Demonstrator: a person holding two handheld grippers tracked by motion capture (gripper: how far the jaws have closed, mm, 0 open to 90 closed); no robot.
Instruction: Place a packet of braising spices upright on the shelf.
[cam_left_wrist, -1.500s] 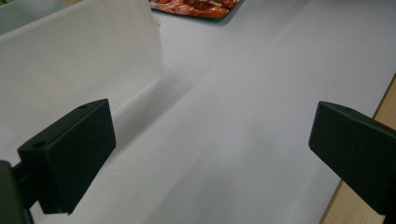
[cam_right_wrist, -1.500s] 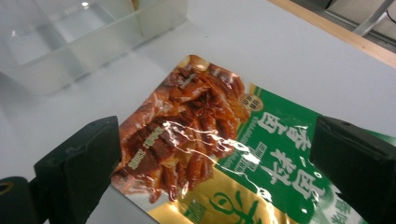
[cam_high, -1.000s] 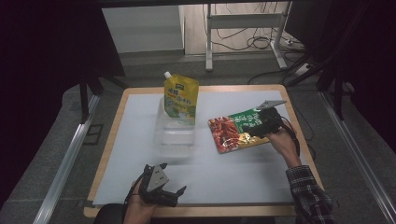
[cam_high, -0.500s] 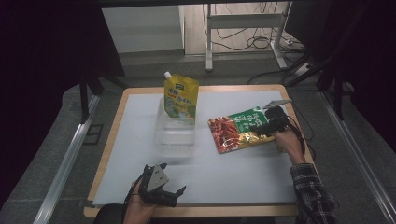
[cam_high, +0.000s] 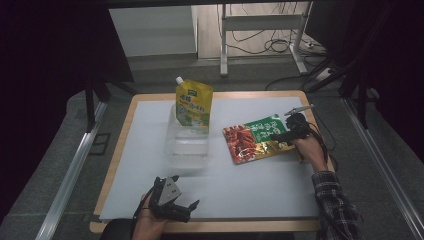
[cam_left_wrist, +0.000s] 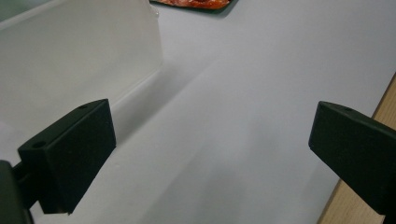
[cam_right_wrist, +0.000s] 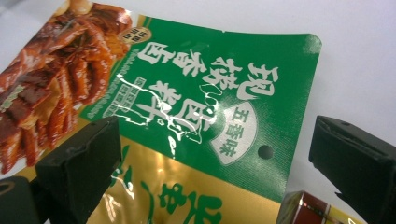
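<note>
A flat food pouch (cam_high: 254, 138), green, red and gold with a photo of braised meat, lies on the white mat right of centre. My right gripper (cam_high: 278, 135) hovers at its right end, open, its jaws straddling the pouch's green top (cam_right_wrist: 196, 93) without closing on it. A yellow-green spouted pouch (cam_high: 194, 106) stands upright at the far side of a clear plastic box (cam_high: 187, 146). Near the table's front edge my left gripper (cam_high: 187, 210) rests low and open, nothing between its jaws; the box wall (cam_left_wrist: 79, 60) is just ahead on its left.
The white mat (cam_high: 260, 185) lies on a wooden table whose edge (cam_left_wrist: 386, 109) runs close to my left gripper. A small shiny red and gold corner (cam_right_wrist: 312, 210) shows beside my right jaw. Dark floor, table legs and cables lie beyond the table.
My right hand has shifted a little at the food pouch's right end. The left gripper and both pouches have stayed put.
</note>
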